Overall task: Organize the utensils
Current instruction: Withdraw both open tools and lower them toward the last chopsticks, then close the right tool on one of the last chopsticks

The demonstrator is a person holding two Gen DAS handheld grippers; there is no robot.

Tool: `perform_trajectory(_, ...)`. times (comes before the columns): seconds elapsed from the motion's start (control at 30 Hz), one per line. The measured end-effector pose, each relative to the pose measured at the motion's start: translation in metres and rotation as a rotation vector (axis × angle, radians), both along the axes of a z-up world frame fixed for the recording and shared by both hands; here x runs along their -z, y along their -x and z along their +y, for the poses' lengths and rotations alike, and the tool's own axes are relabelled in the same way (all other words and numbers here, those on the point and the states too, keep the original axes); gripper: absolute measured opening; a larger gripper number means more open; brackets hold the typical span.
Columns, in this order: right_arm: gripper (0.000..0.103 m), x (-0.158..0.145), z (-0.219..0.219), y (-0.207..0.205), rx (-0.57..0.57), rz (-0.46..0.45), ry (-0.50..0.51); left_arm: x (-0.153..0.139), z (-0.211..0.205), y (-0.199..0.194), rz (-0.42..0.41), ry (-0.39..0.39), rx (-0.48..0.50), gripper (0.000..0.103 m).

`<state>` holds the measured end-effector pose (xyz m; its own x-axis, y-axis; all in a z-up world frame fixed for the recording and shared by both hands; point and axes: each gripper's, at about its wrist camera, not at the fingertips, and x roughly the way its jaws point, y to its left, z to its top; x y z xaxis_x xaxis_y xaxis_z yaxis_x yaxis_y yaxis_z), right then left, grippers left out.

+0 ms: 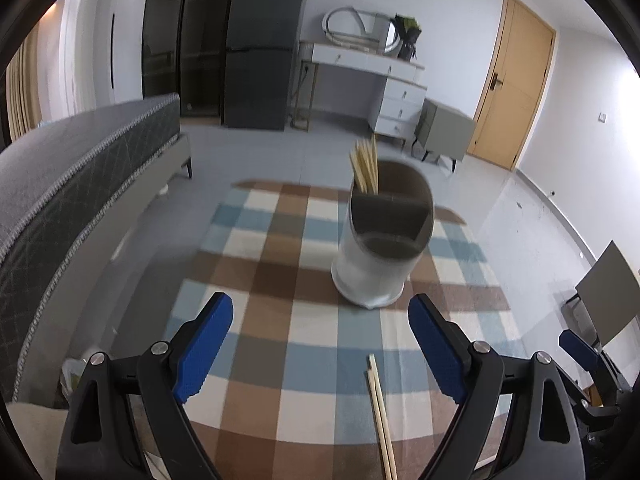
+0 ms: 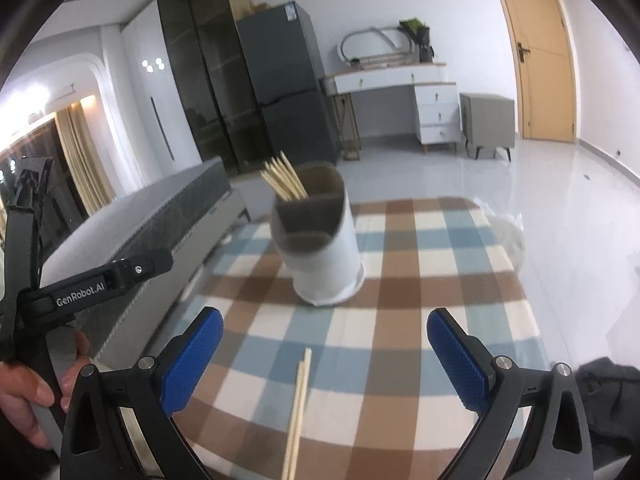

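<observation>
Both jaw pairs wide, empty. Chopsticks (image 2: 298,408) between jaws: light, stiff, slippery; best pinched mid-length, for holder (image 2: 320,240) ahead.

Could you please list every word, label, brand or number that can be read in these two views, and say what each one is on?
"GenRobot.AI": white lettering on the black arm of the left gripper, seen at the left of the right wrist view.
Sticker at the top of the dark fridge: too small and blurred to read.
Nothing else is legible.
</observation>
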<state>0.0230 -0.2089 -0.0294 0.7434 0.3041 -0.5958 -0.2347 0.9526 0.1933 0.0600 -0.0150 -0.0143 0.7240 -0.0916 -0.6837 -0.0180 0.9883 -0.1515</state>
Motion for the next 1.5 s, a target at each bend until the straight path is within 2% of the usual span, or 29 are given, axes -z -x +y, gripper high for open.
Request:
perform_trajectory(0.17,0.095,0.024,0.005,-0.012,-0.019,0.103,0.003,0.029,0.004,-0.008,0.095,-0.006,-0.005,0.086)
perform_trajectory(0.27,0.086,0.04,0.014,-0.023,-0.039,0.187,0.018,0.039,0.011,-0.017,0.146,-0.021,-0.038,0.086)
perform_trajectory(0.6,0.061,0.077,0.049,-0.065,-0.113,0.379,0.058,0.044,0.029,-0.036,0.204,-0.016,-0.113,0.086)
perform_trajectory(0.7,0.051,0.088,0.063,-0.085,-0.135,0.444,0.09,0.047,0.039,-0.044,0.235,0.019,-0.13,0.086)
perform_trajectory(0.77,0.049,0.096,0.073,-0.099,-0.135,0.487,0.13,0.049,0.049,-0.047,0.262,0.024,-0.171,0.086)
perform_trajectory(0.9,0.035,0.108,0.084,-0.122,-0.147,0.563,0.16,0.057,0.063,-0.052,0.313,0.078,-0.2,0.086)
perform_trajectory(1.1,0.031,0.127,0.097,-0.142,-0.215,0.71,0.22,0.06,0.069,-0.055,0.346,0.123,-0.215,0.086)
perform_trajectory(1.2,0.031,0.133,0.103,-0.143,-0.227,0.734,0.271,0.061,0.072,-0.057,0.364,0.139,-0.219,0.086)
perform_trajectory(1.27,0.03,0.134,0.103,-0.143,-0.214,0.741,0.267,0.061,0.072,-0.057,0.37,0.149,-0.22,0.086)
perform_trajectory(1.4,0.028,0.137,0.108,-0.142,-0.177,0.749,0.268,0.059,0.071,-0.058,0.363,0.107,-0.22,0.086)
perform_trajectory(1.47,0.021,0.138,0.112,-0.142,-0.162,0.745,0.304,0.061,0.072,-0.058,0.372,0.117,-0.221,0.086)
perform_trajectory(1.5,0.012,0.139,0.113,-0.141,-0.155,0.745,0.316,0.061,0.073,-0.058,0.376,0.122,-0.222,0.086)
